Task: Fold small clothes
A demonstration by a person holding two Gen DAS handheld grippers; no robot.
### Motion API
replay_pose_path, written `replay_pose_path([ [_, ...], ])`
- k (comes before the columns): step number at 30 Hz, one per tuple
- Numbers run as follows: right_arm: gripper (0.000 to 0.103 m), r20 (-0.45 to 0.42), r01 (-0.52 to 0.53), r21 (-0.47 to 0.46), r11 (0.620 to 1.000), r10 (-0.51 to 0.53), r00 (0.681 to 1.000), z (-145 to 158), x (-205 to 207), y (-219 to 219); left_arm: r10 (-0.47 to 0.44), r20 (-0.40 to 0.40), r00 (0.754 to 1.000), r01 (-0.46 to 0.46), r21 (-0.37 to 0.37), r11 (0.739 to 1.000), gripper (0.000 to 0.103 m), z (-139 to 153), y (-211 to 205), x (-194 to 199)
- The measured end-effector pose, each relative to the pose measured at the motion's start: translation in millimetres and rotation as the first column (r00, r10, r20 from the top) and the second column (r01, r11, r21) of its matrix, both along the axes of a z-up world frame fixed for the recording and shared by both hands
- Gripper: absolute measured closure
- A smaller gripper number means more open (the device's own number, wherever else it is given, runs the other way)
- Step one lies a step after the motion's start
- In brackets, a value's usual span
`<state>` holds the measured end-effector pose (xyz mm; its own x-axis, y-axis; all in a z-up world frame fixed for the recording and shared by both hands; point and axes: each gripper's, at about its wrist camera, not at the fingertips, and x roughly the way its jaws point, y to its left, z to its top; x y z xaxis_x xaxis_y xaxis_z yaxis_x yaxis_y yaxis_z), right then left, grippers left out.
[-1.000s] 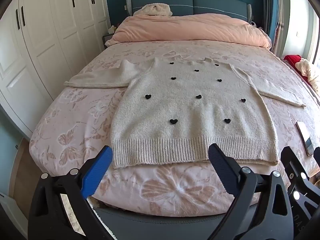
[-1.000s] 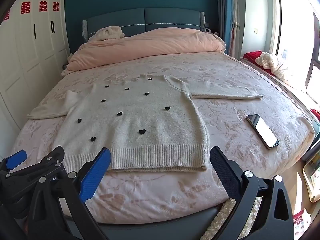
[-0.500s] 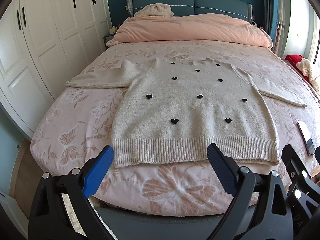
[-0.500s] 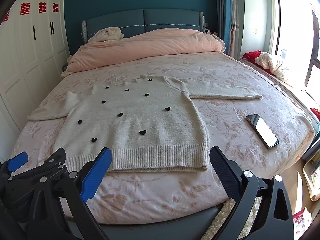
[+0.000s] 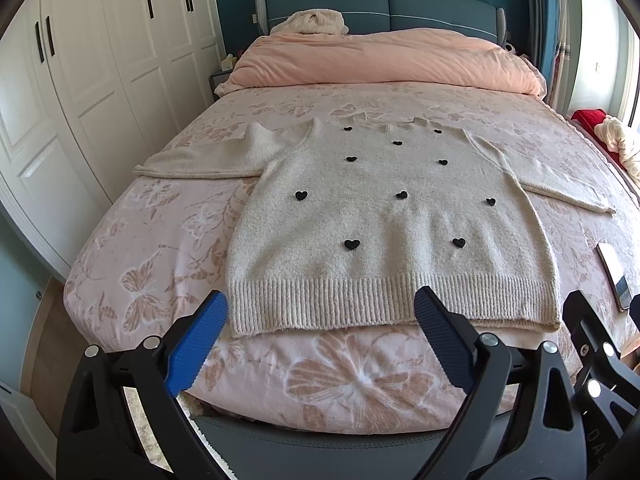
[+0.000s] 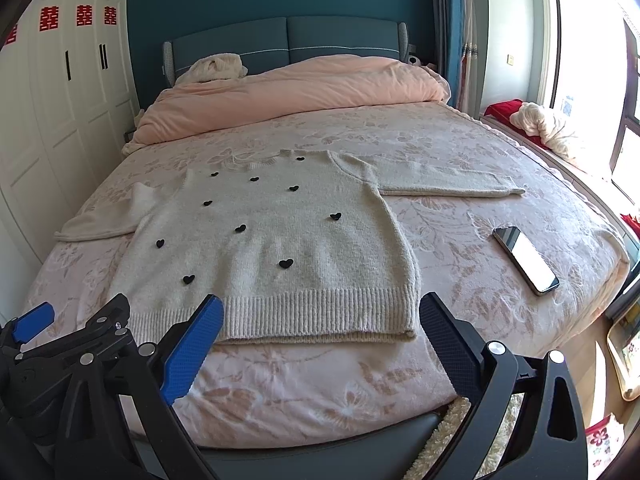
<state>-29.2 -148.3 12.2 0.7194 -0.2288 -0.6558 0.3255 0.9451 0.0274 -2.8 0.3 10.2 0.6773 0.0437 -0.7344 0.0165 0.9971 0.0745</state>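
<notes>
Blue-padded fingers spread wide on both our grippers, holding nothing at the foot of the bed.

We see the left gripper [image 5: 320, 336] and the right gripper [image 6: 320, 340] poised above the near edge of the bed [image 5: 120, 240], touching no cloth. Just beyond them the cream sweater [image 5: 384, 232] lies flat, face up, ribbed hem nearest, black hearts dotted across it, both sleeves stretched sideways. A phone [image 6: 525, 259] lies right of it; farther back sits a pink duvet [image 6: 300, 88].

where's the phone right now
The phone lies flat on the bed, right of the sweater near the bed's right edge; the left view shows it at far right.
</notes>
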Motion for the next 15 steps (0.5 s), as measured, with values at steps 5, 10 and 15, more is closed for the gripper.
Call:
replay_pose_path([
  [5,0.006,-0.002,0.001,0.003,1.000,-0.001,1.000,0.2,0.0,0.0,-0.002,0.002,1.000,0.002,0.003,1.000,0.011,-0.1,-0.4,-0.2],
  [10,0.006,-0.003,0.001,0.004,1.000,-0.001,1.000,-1.0,0.6,0.1,0.002,0.011,1.000,-0.002,0.010,1.000,0.011,2.1,2.3,0.4],
  [15,0.006,-0.004,0.001,0.004,1.000,-0.001,1.000,-1.1,0.7,0.3,0.004,0.018,1.000,-0.004,0.017,1.000,0.011,1.9,0.4,-1.3],
])
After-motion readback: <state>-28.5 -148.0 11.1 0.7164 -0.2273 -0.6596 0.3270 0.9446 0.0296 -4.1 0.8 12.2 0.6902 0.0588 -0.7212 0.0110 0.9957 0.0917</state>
